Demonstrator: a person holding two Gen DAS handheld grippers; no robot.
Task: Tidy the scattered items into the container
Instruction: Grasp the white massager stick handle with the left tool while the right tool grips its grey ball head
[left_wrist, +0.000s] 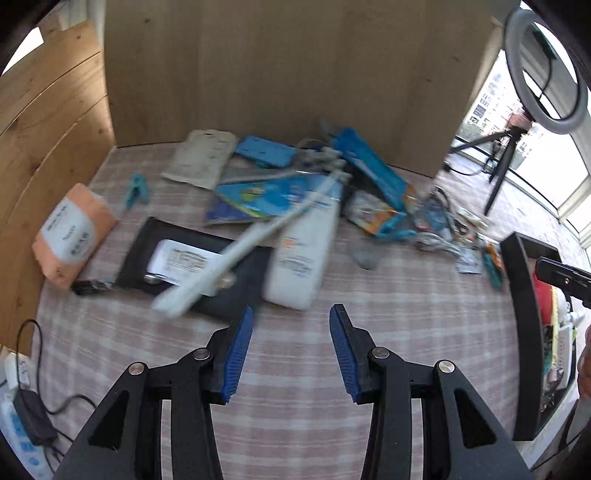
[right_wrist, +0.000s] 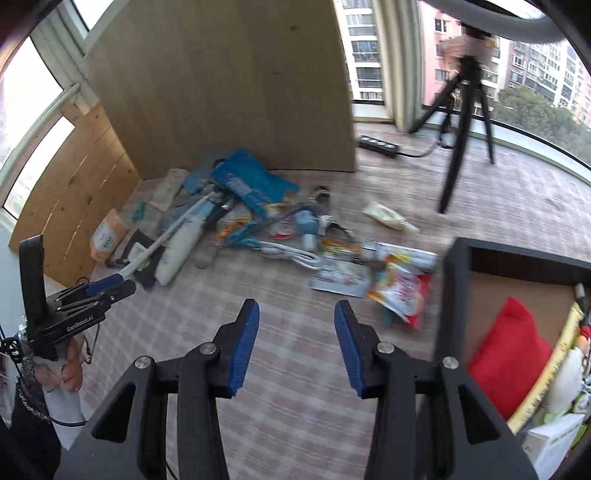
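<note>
While both grippers hang above the checked cloth (left_wrist: 295, 406), neither one carries anything. Left gripper (left_wrist: 291, 350): blue-padded jaws stand apart over bare cloth, with nothing between them. Right gripper (right_wrist: 297, 347): jaws likewise apart and empty, just left of the container (right_wrist: 452, 295), a dark-walled box at the right edge of both views. Its brown floor already bears a red pouch (right_wrist: 509, 354), beside a yellow strip and white packets that are too blurred to tell apart.

Scattered items lie in a loose heap near the upright wooden board (left_wrist: 258, 74). A white bottle (left_wrist: 303, 254) lies flat, crossed by a long white stick (left_wrist: 236, 254), which overlaps a black wallet (left_wrist: 192, 266) with a white label. An orange pack (left_wrist: 72, 236) sits at the left of the heap, with a small teal clip (left_wrist: 137, 190) beyond it. A blue packet (left_wrist: 373, 173) is propped on the pile, tilted. Nearer the container lie a coiled white cable (right_wrist: 291, 254) and an orange-and-white snack bag (right_wrist: 402, 291), the bag just beside the container's wall. A cream tube (right_wrist: 389, 219) lies apart from the heap, near the black tripod (right_wrist: 465, 122). In the right wrist view a hand (right_wrist: 70, 365) grasps the left gripper's handle.
</note>
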